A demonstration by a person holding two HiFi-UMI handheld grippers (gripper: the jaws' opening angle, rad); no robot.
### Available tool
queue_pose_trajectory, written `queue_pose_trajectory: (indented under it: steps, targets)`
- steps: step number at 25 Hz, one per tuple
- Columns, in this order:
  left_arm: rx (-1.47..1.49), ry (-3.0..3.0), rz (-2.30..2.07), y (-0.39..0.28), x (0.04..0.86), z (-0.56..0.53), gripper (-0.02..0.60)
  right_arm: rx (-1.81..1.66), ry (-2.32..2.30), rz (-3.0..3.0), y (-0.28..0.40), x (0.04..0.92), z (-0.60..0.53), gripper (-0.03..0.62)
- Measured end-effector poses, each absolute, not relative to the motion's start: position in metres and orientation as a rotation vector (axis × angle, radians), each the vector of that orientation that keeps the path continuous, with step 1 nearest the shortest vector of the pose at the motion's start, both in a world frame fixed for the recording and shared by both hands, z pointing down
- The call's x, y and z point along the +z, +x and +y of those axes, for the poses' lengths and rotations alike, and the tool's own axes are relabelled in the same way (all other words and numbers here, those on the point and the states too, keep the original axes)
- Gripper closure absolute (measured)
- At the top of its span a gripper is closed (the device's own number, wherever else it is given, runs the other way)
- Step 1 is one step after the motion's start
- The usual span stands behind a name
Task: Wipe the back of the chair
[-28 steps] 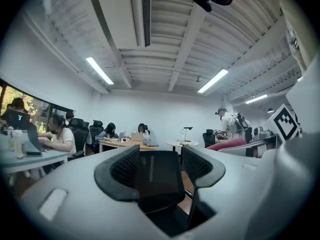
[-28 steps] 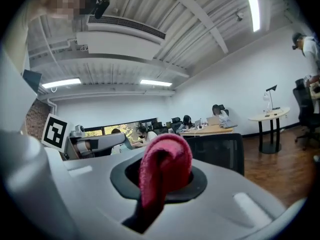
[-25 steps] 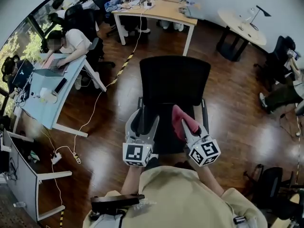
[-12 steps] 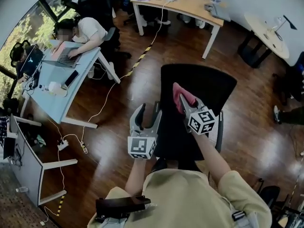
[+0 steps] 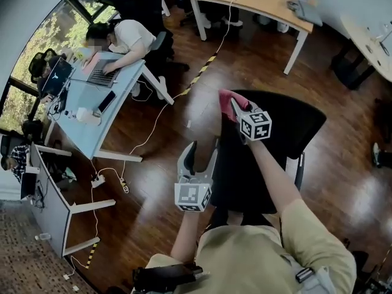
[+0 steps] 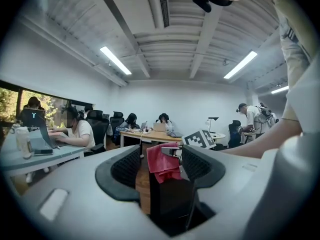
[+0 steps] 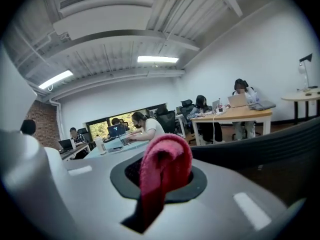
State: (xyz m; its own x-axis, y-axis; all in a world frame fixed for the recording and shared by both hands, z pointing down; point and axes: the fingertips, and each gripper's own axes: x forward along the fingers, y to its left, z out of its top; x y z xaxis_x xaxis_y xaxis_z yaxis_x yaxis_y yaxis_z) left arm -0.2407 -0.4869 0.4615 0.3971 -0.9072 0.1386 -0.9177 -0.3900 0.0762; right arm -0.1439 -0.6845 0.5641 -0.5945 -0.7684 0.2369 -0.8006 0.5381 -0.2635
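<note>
Though lower before, cloth [image 5: 230, 97] now atop chair [image 5: 288, 124]

**An open-plan office, mid-workday**

People sit working at shared desks. One person [image 5: 125, 38] leans over a laptop [image 5: 104, 75] on a pale blue desk [image 5: 92, 133], and others sit with laptops at a long wooden table [image 5: 263, 5]. A black office chair [image 5: 269, 133] stands on the dark wooden floor [image 5: 257, 60], where a power strip [image 5: 98, 180] trails white cables. Strip lights [image 6: 115, 60] line the ribbed ceiling. A wide window [image 5: 33, 69] shows greenery. What seems to be a desk lamp [image 7: 306, 59] stands on a round white table [image 7: 302, 98].
</note>
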Motion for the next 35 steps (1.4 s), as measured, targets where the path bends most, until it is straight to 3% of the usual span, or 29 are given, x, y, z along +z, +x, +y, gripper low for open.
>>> queue_pose_trajectory:
  steps: [5,13,17,21,29,32,35]
  targets:
    - [0.131,2.569,-1.527,-0.198,0.469,-0.507,0.337,0.468,1.538,-2.548,-0.048,0.578,-0.676,0.562]
    - [0.117,2.659,-1.304,-0.120,0.476,-0.514,0.337,0.517,2.134,-2.156,0.203,0.578,-0.603,0.562]
    - [0.119,2.669,-1.270,-0.105,0.474,-0.508,0.337,0.527,2.230,-2.057,0.252,0.575,-0.582,0.562]
    - [0.114,2.642,-1.328,-0.119,0.467,-0.502,0.337,0.541,2.030,-2.238,0.172,0.571,-0.590,0.562]
    - [0.120,2.496,-1.571,-0.204,0.466,-0.492,0.337,0.564,1.274,-2.782,-0.142,0.583,-0.613,0.562]
    - [0.129,2.438,-1.650,-0.232,0.468,-0.482,0.341,0.587,1.246,-2.840,-0.179,0.576,-0.641,0.562]
    - [0.127,2.401,-1.677,-0.248,0.475,-0.478,0.342,0.604,1.343,-2.792,-0.165,0.582,-0.665,0.562]
